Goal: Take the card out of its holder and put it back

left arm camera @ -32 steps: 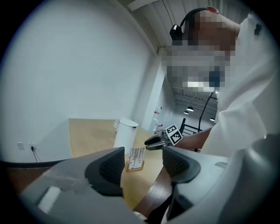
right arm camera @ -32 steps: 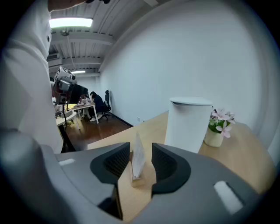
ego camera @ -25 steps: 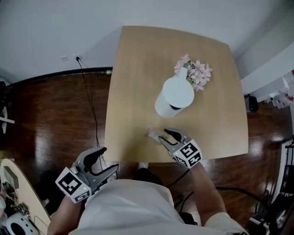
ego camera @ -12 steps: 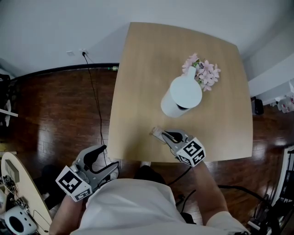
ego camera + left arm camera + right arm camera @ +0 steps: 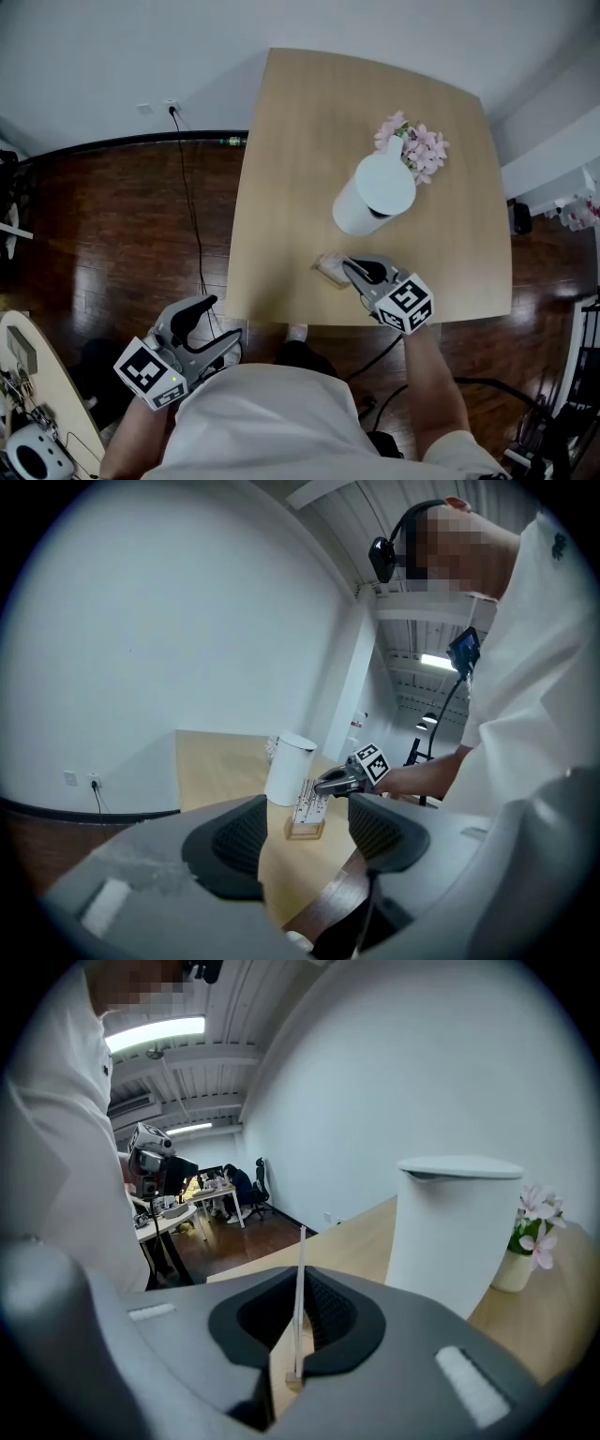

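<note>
A white printed card [image 5: 308,802] stands upright in a small wooden holder [image 5: 305,830] near the table's front edge. My right gripper [image 5: 349,267] is shut on the card's upper part. In the right gripper view the card [image 5: 300,1297] shows edge-on between the pads, its foot in the holder [image 5: 294,1381]. From the head view the card and holder [image 5: 330,266] lie just left of the jaw tips. My left gripper [image 5: 214,330] hangs open and empty off the table, low at the left by my body.
A tall white cylinder [image 5: 375,192] stands just beyond the card, with a vase of pink flowers [image 5: 412,142] behind it. The wooden table [image 5: 300,141] ends right in front of me; a dark wood floor and a cable [image 5: 187,216] lie to the left.
The right gripper's jaws, wide open around the card a second ago, have shut on it. The left gripper has stayed where it was.
</note>
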The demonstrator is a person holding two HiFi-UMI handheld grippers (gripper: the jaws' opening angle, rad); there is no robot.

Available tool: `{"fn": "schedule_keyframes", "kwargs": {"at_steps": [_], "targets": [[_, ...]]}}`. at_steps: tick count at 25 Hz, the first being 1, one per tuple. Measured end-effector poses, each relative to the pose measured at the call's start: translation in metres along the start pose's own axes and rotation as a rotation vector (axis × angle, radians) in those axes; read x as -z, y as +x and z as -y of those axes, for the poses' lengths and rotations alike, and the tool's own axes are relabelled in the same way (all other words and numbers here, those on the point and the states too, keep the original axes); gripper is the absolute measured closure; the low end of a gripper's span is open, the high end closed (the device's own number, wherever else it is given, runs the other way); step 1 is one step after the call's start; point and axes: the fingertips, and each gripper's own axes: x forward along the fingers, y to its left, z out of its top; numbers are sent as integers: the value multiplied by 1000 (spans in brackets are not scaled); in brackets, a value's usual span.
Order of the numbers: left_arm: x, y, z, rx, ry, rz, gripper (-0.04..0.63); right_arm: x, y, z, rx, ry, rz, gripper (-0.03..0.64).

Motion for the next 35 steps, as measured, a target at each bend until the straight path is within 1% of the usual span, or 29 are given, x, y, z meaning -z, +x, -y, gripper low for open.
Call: {"fn": "schedule_keyframes", "kwargs": {"at_steps": [5,9,16,20,26,30,35], "targets": [[3,-13,0,25,10,22,311,-19,-13,-7,45,-36,3,595],[4,-27,-1,47,25,40,311,-33,-21,-22,86,-67,9,595],[10,-60,-4,90,54,70,311,-61,-30,-72,134,-104,37,595],[15,-82,-7,117,73,82,311,-77,-33,-113,149,-109,60,595],[30,-120,-7,170,99,94,311,-94,-35,-190,176,-122,85,595],[46,-145,-4,205,115,90,311,-95,-32,-246,181,-116,97,595],[68,-174,0,237,115,82,311,-88,-27,-316,168,-102,97,595]]}}
